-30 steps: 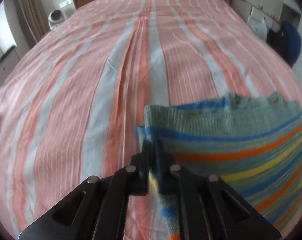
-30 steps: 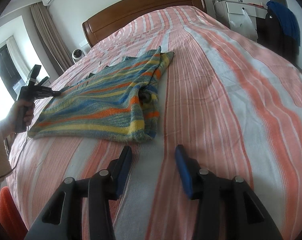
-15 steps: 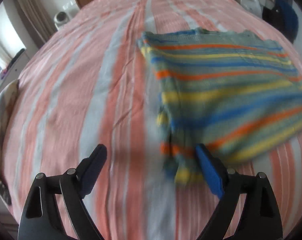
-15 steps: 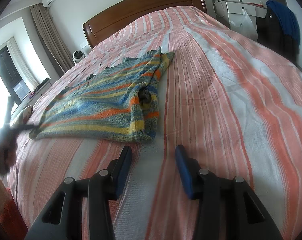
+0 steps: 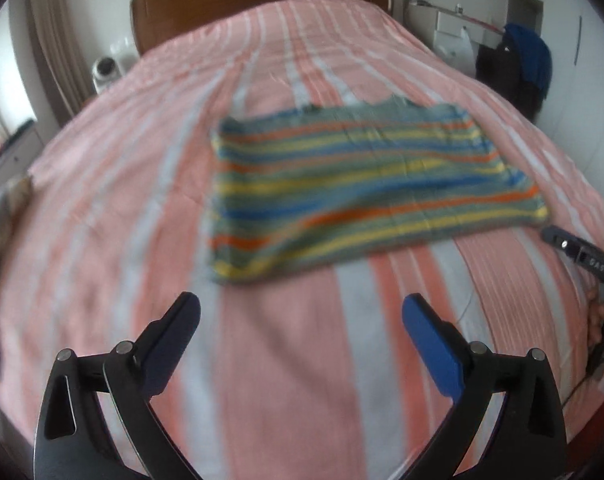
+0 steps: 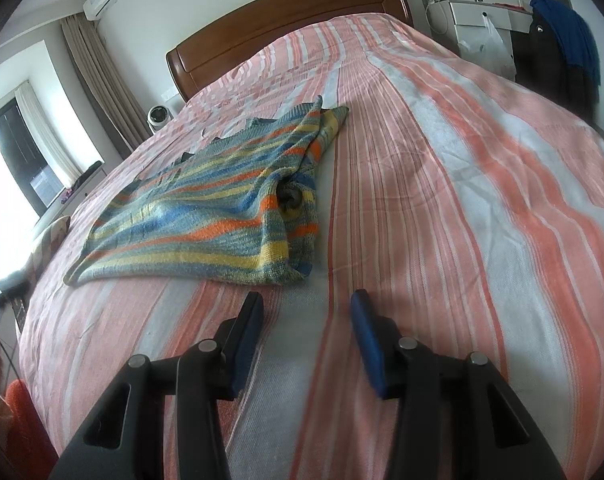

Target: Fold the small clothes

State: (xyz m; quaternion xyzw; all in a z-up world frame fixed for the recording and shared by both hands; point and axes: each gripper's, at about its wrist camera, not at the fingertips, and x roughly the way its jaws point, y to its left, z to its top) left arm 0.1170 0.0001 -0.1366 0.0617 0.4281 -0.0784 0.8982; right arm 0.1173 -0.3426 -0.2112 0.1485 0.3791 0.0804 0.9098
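A striped knit garment (image 5: 362, 188), in blue, yellow, orange and grey-green bands, lies folded flat on the bed. It also shows in the right wrist view (image 6: 214, 216), with its folded edge toward me. My left gripper (image 5: 302, 316) is open and empty, pulled back from the garment's near edge. My right gripper (image 6: 306, 304) is open and empty, low over the bedspread just short of the garment's near right corner. The right gripper's tip (image 5: 574, 248) shows at the right edge of the left wrist view.
The bed has a pink, orange and white striped cover (image 6: 462, 200) and a wooden headboard (image 6: 286, 16). A white fan (image 6: 158, 116) stands at the left of the bed. A cabinet with hanging dark clothes (image 6: 558, 40) stands at the right.
My left gripper has let go of the garment's left edge, opened wide and drawn back toward the foot of the bed. The garment lies flat. My right gripper has barely moved.
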